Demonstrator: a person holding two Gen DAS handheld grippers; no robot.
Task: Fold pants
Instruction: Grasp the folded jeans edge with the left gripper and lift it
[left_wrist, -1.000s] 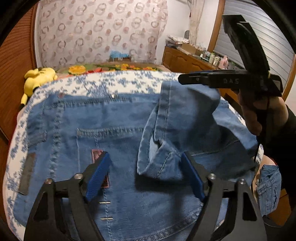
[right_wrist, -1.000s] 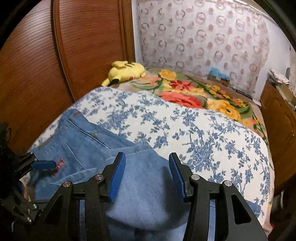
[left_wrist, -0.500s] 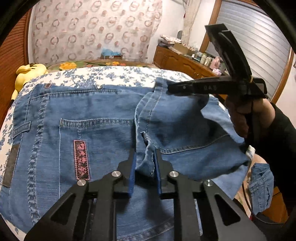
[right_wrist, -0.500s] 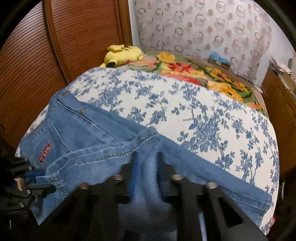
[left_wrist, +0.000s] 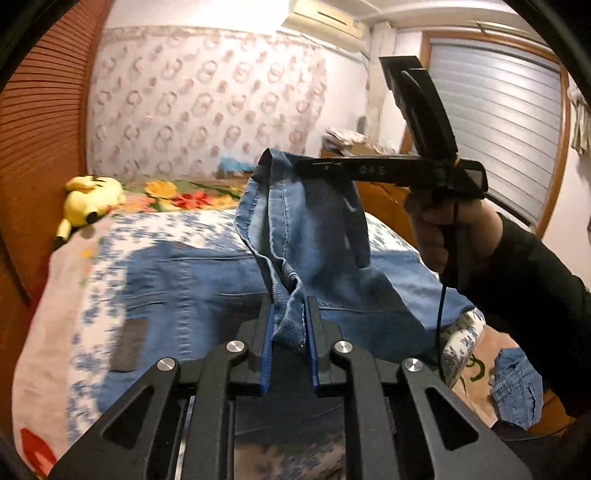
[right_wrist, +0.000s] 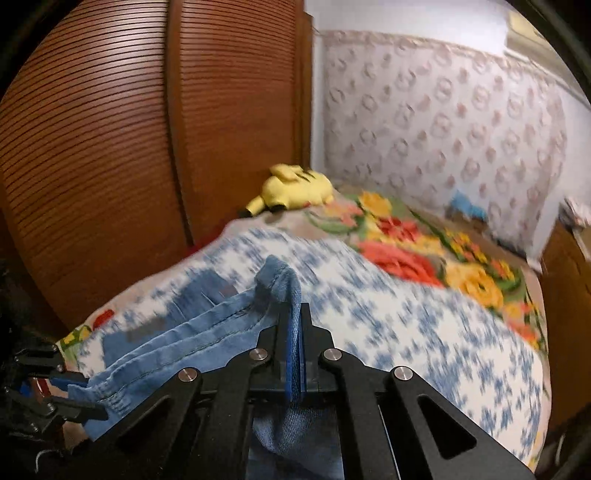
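Now | left claw (left_wrist: 289, 325) pinching jeans (left_wrist: 310, 229) | right claw (right_wrist: 295, 332) pinching jeans | bed (right_wrist: 424, 325)

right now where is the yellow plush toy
The yellow plush toy lies at the far left of the bed, beside the wooden wardrobe, beyond the jeans.

My left gripper (left_wrist: 288, 325) is clamped, its blue pads (left_wrist: 266, 343) pressed close from both sides on a bunched denim edge of the jeans (left_wrist: 306, 236). My right gripper (right_wrist: 294, 332) is pinched tight too, its pads nearly meeting on a thin fold of the same cloth. From the left wrist camera, my right hand (left_wrist: 439, 229) shows wrapped around its handle, raised and to the right, sleeve dark, with the tool's fingers pointing leftward.
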